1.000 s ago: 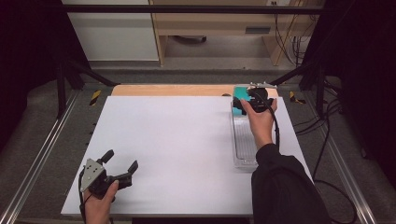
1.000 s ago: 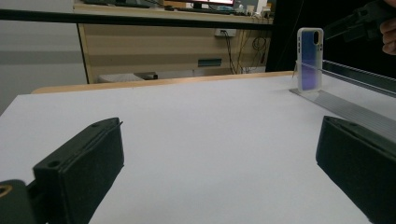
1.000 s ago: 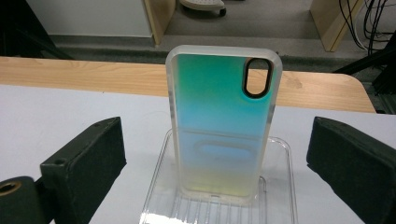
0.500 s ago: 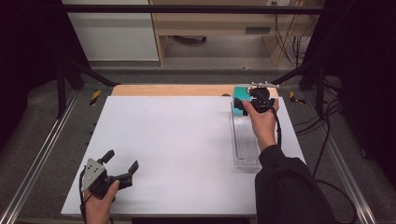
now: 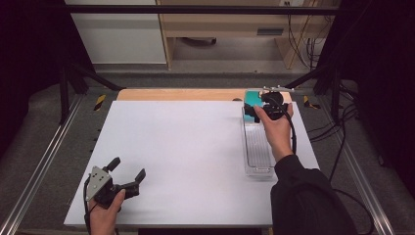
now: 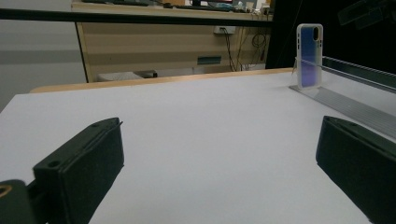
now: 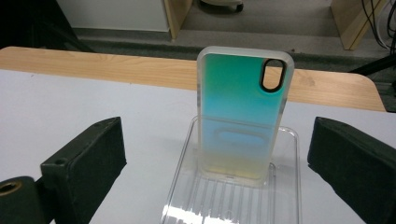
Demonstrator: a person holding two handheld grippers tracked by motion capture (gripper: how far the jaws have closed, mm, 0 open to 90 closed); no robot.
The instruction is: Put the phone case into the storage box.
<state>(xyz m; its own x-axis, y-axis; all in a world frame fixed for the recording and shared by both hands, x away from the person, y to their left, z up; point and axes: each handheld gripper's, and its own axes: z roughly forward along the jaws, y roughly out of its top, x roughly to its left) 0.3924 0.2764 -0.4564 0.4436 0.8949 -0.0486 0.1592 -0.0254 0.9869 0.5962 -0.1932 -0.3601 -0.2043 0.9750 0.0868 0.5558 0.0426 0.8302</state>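
One phone case [image 7: 243, 116] upright in clear rack [image 7: 187, 196], long axis vertical.

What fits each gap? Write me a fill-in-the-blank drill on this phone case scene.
1. The phone case stands ____ in the clear slotted rack.
2. The right gripper faces the case with its fingers ____.
3. The rack sits near the table's ____ edge in the high view.
4. The left gripper holds ____.

Missing words: upright; open; right; nothing
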